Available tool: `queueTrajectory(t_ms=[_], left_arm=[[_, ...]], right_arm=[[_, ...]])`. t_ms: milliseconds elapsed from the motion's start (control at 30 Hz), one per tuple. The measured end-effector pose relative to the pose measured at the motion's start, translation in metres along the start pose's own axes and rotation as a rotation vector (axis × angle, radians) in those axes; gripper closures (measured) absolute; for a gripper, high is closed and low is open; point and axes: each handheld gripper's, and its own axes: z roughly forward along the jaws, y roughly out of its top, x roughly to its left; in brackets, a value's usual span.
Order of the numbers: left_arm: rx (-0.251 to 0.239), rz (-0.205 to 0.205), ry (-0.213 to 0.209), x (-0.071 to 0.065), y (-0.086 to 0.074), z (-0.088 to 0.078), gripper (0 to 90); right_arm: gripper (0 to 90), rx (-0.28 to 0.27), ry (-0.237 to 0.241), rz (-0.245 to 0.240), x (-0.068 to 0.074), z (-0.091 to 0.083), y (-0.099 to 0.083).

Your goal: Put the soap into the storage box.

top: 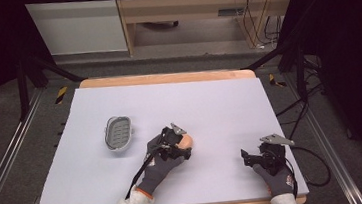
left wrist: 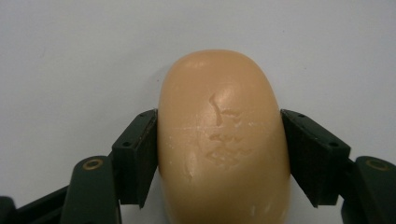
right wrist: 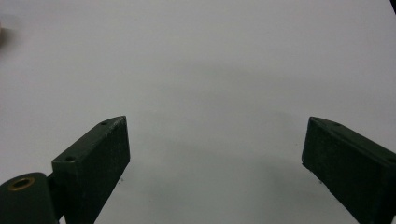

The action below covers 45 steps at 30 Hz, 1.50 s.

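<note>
The left hand-held gripper [left wrist: 219, 158] is clamped across the short sides of a tan soap bar [left wrist: 223, 140] near the middle of the counter [top: 219, 98], the bar's long axis pointing away from it. The grey soap dish [top: 118, 133] lies just left and slightly farther. The right hand-held gripper [right wrist: 215, 154] gapes empty, well apart on the right.

Even overhead light leaves soft shadows; surroundings are dark, and the gripper views look slightly soft.

- No text, label, brand, number or sign can be read anywhere.
- The bar of soap [left wrist: 223, 140] bears only scuffs and shallow marks on its top face, which form no legible letters.
</note>
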Motion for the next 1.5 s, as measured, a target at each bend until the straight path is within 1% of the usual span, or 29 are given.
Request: queueTrajectory(t_ms=[67, 200, 467, 700, 1000, 1133, 1267, 1333, 1500], left_arm=[[-0.015, 0.001, -0.009, 0.001, 0.0, -0.008, 30.8], [-0.039, -0.001, -0.014, 0.005, -0.001, -0.02, 30.9], [-0.076, -0.009, -0.003, 0.016, -0.008, -0.045, 31.0], [-0.105, -0.04, 0.011, 0.029, -0.017, -0.064, 31.1], [-0.145, -0.072, 0.031, 0.044, -0.026, -0.085, 31.1], [-0.165, -0.093, 0.038, 0.051, -0.028, -0.093, 31.2], [-0.182, -0.111, 0.052, 0.06, -0.029, -0.102, 31.2], [-0.192, -0.124, 0.059, 0.065, -0.029, -0.105, 31.2], [-0.206, -0.14, 0.073, 0.074, -0.029, -0.11, 31.3]], right_arm=[[7.9, 0.0, 0.0, 0.003, 0.0, 0.0, 0.0], [7.9, -0.001, -0.002, 0.0, 0.0, 0.0, 0.0], [7.8, -0.001, -0.003, 0.0, 0.0, 0.0, 0.0], [7.8, -0.003, -0.004, 0.002, 0.0, 0.0, 0.0], [7.7, -0.002, -0.004, 0.0, 0.001, -0.001, 0.0], [7.7, -0.004, -0.004, 0.002, 0.001, -0.001, 0.0], [7.7, -0.009, -0.003, -0.001, 0.0, -0.002, -0.001], [7.7, -0.01, -0.001, 0.001, 0.001, -0.002, -0.001], [7.7, -0.01, 0.001, 0.001, 0.001, -0.002, 0.0]])
